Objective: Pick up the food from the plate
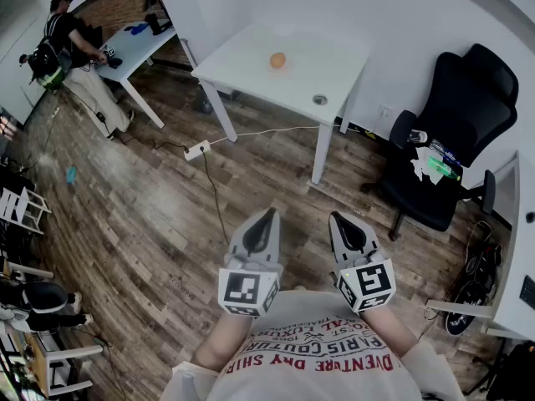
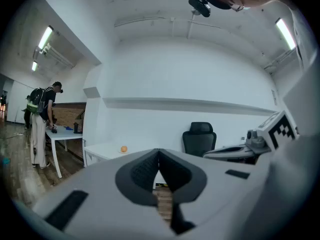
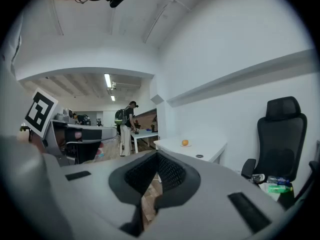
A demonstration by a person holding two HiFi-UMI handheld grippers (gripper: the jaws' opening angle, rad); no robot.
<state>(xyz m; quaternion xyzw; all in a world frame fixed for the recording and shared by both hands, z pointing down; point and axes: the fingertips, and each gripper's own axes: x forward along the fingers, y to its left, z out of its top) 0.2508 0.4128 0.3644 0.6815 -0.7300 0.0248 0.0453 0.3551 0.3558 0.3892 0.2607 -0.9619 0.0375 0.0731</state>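
A small orange food item (image 1: 277,59) lies on a pale plate on the white table (image 1: 326,69) across the room. It also shows far off as an orange dot (image 2: 123,149) in the left gripper view and as the same food (image 3: 185,142) in the right gripper view. My left gripper (image 1: 269,213) and right gripper (image 1: 336,217) are held side by side close to my body, over the wooden floor and well short of the table. Both are shut with nothing between the jaws: the left gripper's tips (image 2: 158,151) meet, and so do the right gripper's tips (image 3: 157,154).
A black office chair (image 1: 451,140) with loose items on its seat stands right of the table. A power strip (image 1: 196,150) and its cable lie on the floor in front of the table. A person (image 1: 71,48) stands at another table far left. A white desk edge (image 1: 514,249) is at the right.
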